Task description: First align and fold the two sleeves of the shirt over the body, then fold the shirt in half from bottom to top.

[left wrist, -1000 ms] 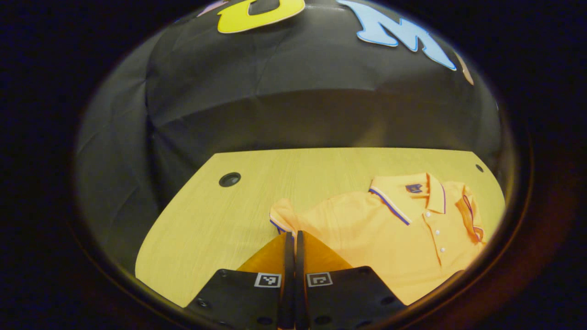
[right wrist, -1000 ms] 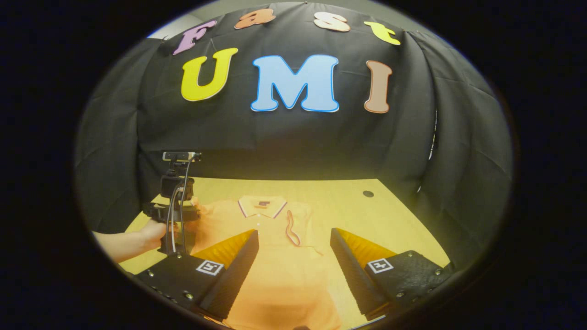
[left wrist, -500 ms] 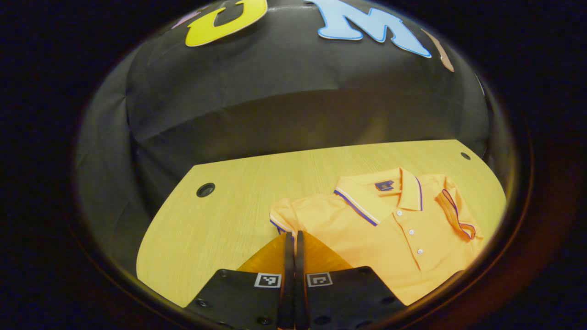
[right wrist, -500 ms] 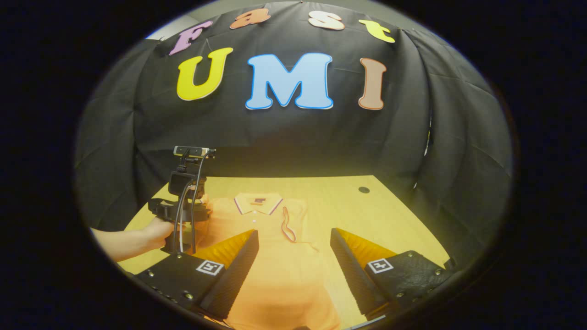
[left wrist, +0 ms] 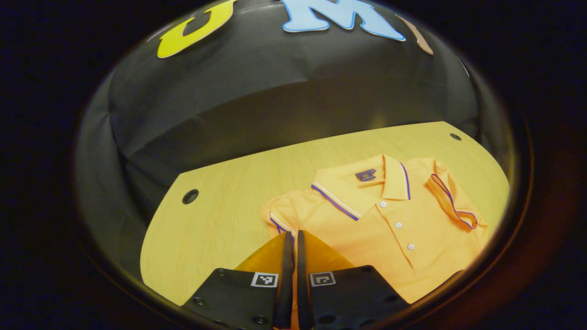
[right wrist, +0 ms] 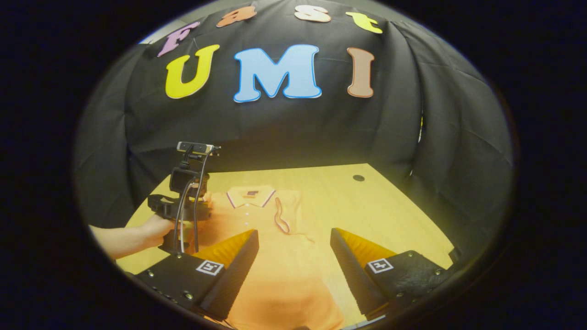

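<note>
We have the shirt [left wrist: 390, 229] lying flat on the counter [left wrist: 220, 220], collar toward the booth wall, its length running away from us. Its far sleeve [left wrist: 451, 201] already lies folded over the body. Our left gripper [left wrist: 290, 238] is pinched on the near sleeve's cuff [left wrist: 277, 224], and the body lies to its right, so we judge the fold should carry that way. Our right gripper [right wrist: 293, 247] hangs spread over the shirt's lower half, holding nothing, nearer the hem.

Left hand-held gripper [left wrist: 290, 236] pinched closed; right hand-held gripper [right wrist: 294, 238] spread wide
</note>
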Demonstrator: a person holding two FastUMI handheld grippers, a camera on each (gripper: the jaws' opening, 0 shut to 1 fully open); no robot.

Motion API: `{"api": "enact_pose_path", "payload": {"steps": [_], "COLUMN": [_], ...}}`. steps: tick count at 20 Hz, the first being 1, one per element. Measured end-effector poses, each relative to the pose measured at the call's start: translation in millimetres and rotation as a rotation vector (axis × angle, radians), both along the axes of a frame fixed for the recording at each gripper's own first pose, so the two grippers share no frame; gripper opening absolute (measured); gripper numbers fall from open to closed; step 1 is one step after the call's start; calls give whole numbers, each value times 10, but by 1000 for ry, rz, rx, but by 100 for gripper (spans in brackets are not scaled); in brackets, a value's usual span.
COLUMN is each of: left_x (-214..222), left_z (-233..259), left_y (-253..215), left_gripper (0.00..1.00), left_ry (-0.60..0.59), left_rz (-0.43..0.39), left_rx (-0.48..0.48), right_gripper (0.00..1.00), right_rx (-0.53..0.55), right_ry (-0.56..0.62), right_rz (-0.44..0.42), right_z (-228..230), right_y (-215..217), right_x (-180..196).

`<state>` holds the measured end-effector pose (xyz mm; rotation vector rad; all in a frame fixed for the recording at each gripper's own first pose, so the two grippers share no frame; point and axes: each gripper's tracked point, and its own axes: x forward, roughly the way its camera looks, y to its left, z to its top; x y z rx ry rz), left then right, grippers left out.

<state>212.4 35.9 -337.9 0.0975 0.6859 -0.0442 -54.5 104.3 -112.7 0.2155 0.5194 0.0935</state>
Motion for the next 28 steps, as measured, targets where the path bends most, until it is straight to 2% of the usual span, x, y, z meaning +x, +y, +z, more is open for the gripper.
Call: {"api": "enact_pose_path", "payload": {"steps": [1,3,4,8,9,10,12,14,18,20,22,25,26,28], "left_x": [2,-32,-52,-173,-216,-261,-420,-618,-1106,-1389,-1641,-2007,-2115,-2321], "left_z": [-12,-28,-20,90,128,166,238,311,362,395,418,436,435,431], "left_y": [-10,-59,-77,-161,-177,-176,-191,-185,-111,-85,-72,-54,-58,-49], "left_gripper": [11,21,34,67,65,75,79,89,95,95,90,95,93,94], "left_ry": [1,14,18,3,-2,-5,0,2,9,13,14,15,19,29], "left_rz": [-5,-17,-18,-28,-31,-32,-32,-26,-11,-3,6,15,19,34], "left_rx": [3,-7,-16,-57,-65,-73,-106,-142,-154,-161,-172,-180,-185,-207], "right_gripper": [98,98,98,98,98,98,98,98,98,98,98,98,98,98], "right_rx": [-4,-9,-6,-10,-11,-12,-14,-18,-10,-11,-13,-15,-19,-26], "right_ry": [-1,-9,-13,-23,-27,-31,-34,-32,-16,-10,-4,13,18,30], "right_rz": [4,8,11,42,52,61,80,95,132,150,165,186,192,203], "right_z": [-1,2,5,-37,-41,-45,-76,-123,-275,-347,-422,-533,-570,-654], "right_y": [-16,-41,-50,-51,-48,-39,-42,-24,35,46,72,85,84,80], "right_x": [10,19,16,-26,-43,-60,-101,-148,-309,-395,-488,-640,-687,-766]}}
